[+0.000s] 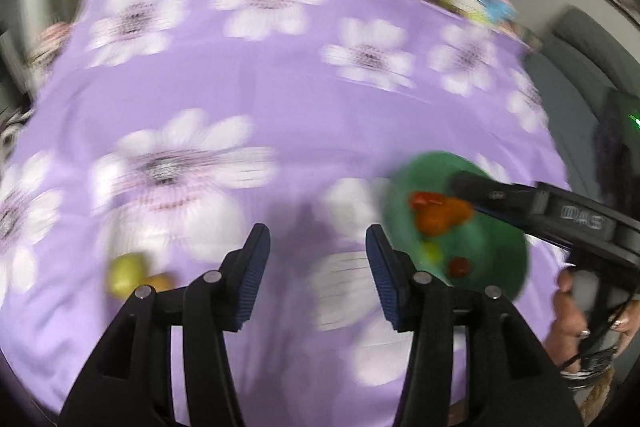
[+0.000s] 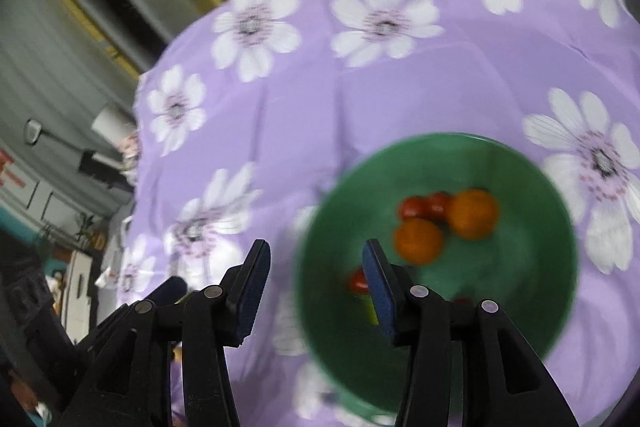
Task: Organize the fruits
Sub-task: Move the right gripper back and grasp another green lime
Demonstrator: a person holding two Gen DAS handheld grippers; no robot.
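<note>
Fruit remaining on the counter, a yellow-green piece (image 1: 127,271), is seen beside the left hand-held gripper (image 1: 316,267); it looks light, smooth, probably best pinched across its middle. Both the left and the right hand-held gripper (image 2: 316,267) stand parted, empty. Oranges (image 2: 472,214) lie in the green bowl (image 2: 552,195).

The counter's covered edge to edge with a purple cloth (image 2: 304,115) with big white daisies on it. A green bowl (image 2: 532,259) sits right on the cloth with some fruit inside. A yellow-green fruit (image 1: 126,273) lies loose on the cloth, well apart from the bowl, too blurry to identify.
</note>
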